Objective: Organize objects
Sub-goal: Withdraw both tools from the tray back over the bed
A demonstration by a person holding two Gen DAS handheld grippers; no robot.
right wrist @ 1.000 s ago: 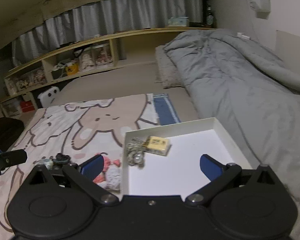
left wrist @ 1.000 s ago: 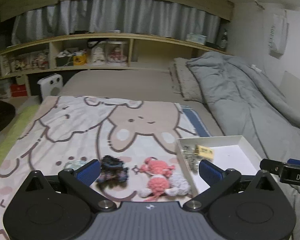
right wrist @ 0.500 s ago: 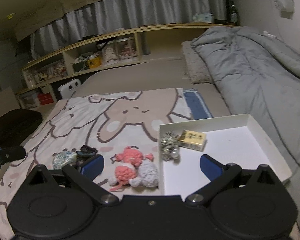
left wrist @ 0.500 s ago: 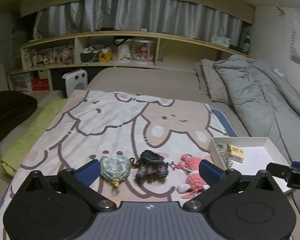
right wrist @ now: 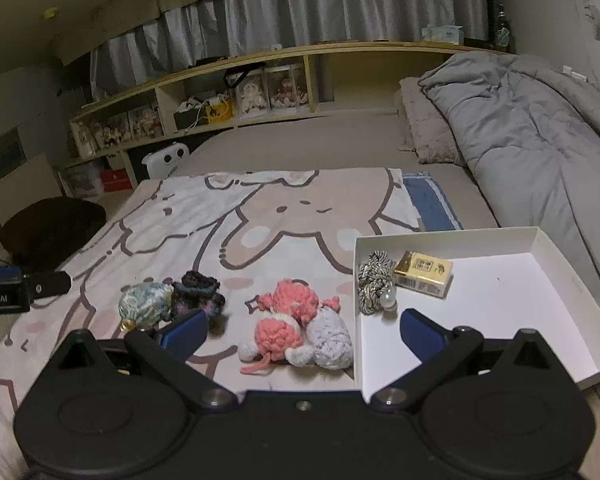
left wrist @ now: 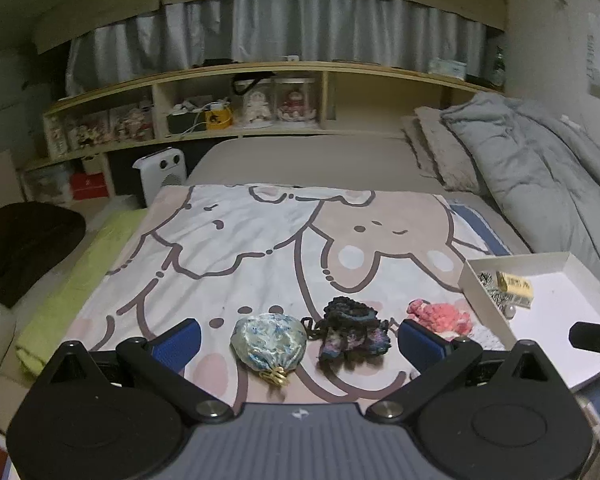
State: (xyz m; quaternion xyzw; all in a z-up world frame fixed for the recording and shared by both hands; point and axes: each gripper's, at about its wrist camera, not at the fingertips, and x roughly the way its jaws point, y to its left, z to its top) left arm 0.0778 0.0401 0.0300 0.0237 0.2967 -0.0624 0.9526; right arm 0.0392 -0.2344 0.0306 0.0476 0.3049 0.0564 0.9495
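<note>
- Bedroom, dim light; bed (left wrist: 300, 160) covered near the camera by a cartoon-rabbit blanket (left wrist: 260, 240), grey duvet (right wrist: 540, 128) bunched along the right side
- Three loose items in a row on the blanket, all apart from the tongs
- Pale blue patterned pouch (left wrist: 267, 340): rounded, glossy, gold clasp at its near end; lies on the left of the row
- Dark knitted piece (left wrist: 354, 330): black yarn with purple and blue flecks, crumpled; just beside the pouch on its right, seemingly touching it in the right wrist view
- Pink crochet doll (right wrist: 290, 316): pink, white and lilac yarn, lying on its side; close beside the left wall of the box
- White shallow box (right wrist: 540, 240) at the right of the blanket, open top; holds a silver-grey twisted chain with a pearl bead (right wrist: 376, 284) in its far left corner and a small yellow carton (right wrist: 424, 274) just beside that; most of the box floor is bare
- Left tongs (left wrist: 298, 340): released, jaws wide, blue pads either side of pouch and knitted piece, gripping nothing
- Right tongs (right wrist: 298, 332): released, jaws wide, doll between them in view, nothing gripped
- Background: wooden shelf (left wrist: 260, 76) with dolls in clear cases, grey curtain above, white heater (left wrist: 164, 174) on the floor at left
</note>
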